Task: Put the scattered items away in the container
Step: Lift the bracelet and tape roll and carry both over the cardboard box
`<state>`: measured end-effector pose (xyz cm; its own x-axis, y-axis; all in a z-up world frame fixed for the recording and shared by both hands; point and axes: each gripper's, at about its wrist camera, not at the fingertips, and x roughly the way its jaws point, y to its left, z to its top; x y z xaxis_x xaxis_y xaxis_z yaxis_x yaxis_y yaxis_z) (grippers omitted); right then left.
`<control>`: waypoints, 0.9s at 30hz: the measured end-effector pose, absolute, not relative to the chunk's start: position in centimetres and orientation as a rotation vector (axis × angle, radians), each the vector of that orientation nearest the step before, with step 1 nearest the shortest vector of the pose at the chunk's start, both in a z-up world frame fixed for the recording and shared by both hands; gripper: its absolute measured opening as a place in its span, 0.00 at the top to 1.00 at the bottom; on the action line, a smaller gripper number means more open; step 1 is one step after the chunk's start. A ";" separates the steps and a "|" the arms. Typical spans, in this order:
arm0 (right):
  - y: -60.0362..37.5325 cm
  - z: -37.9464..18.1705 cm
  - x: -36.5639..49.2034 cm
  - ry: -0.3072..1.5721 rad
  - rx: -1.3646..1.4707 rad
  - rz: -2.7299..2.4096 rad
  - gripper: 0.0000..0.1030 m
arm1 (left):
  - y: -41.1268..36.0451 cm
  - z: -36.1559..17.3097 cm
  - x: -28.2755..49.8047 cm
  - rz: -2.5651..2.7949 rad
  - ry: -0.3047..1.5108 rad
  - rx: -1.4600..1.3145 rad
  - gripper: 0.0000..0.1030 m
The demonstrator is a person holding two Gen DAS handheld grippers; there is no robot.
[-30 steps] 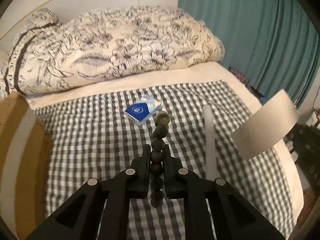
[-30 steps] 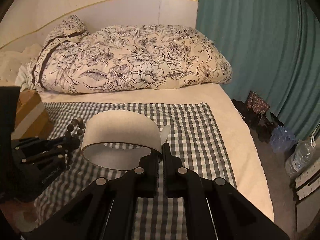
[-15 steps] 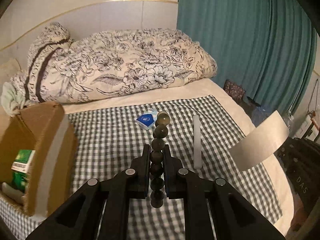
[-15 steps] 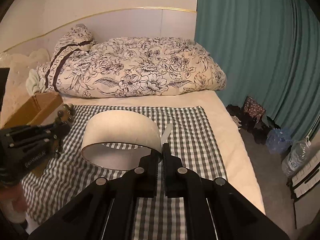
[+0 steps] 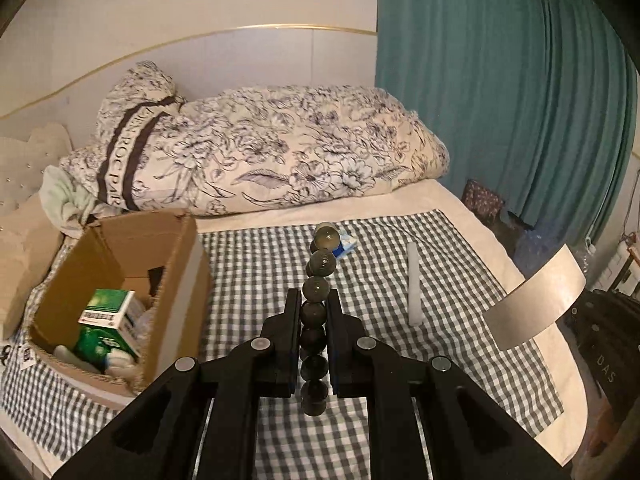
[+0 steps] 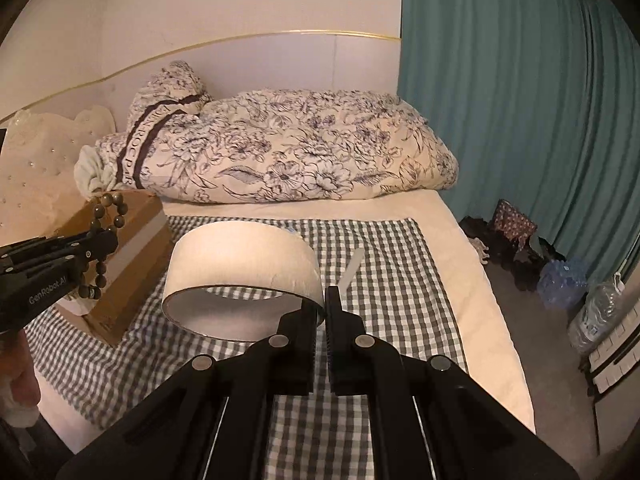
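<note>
My left gripper (image 5: pixel 313 300) is shut on a dark bead bracelet (image 5: pixel 320 264) and holds it above the checked blanket; it also shows in the right wrist view (image 6: pixel 105 236). My right gripper (image 6: pixel 323 300) is shut on a wide roll of white tape (image 6: pixel 244 264), which also shows at the right in the left wrist view (image 5: pixel 540 300). The open cardboard box (image 5: pixel 172 264) sits at the left and holds a green carton (image 5: pixel 106 312). A white stick (image 5: pixel 414 284) and a blue packet (image 5: pixel 345 246) lie on the blanket.
A rolled floral duvet (image 5: pixel 280 160) lies across the back of the bed. Teal curtains (image 5: pixel 500 100) hang at the right. Bags and water bottles (image 6: pixel 560 280) sit on the floor beside the bed's right edge.
Both grippers have risen and pulled back from the blanket with their loads. The cardboard box's open inside has come into the left wrist view.
</note>
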<state>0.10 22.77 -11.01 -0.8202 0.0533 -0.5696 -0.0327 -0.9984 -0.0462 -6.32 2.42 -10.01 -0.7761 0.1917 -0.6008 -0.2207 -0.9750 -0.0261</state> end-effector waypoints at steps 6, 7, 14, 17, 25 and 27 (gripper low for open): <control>20.9 -9.4 0.6 -0.055 -0.892 2.988 0.97 | 0.7 -8.6 -5.2 2.798 0.053 -0.890 0.90; 20.6 -9.2 0.6 -0.040 -0.891 2.996 0.97 | 0.5 -8.4 -5.0 2.800 0.053 -0.885 0.90; 18.8 -7.6 0.7 -0.009 -0.855 3.029 0.96 | -1.9 -6.2 -3.8 2.856 0.070 -0.834 0.90; 17.4 -6.8 0.6 -0.030 -0.835 3.049 0.96 | -3.1 -5.3 -3.2 2.886 0.068 -0.812 0.90; 13.7 -5.3 -0.1 -0.080 -0.806 3.102 0.96 | -6.6 -3.5 -2.9 2.953 0.052 -0.777 0.90; 12.7 -5.1 -0.5 -0.084 -0.804 3.115 0.96 | -7.4 -3.5 -3.1 2.975 0.065 -0.776 0.90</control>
<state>-0.49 12.73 -5.07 -0.8724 -0.0612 -0.4849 0.0872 -0.9957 -0.0312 -3.09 -7.38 -3.50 -0.8706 0.0535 -0.4890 -0.0748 -0.9969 0.0240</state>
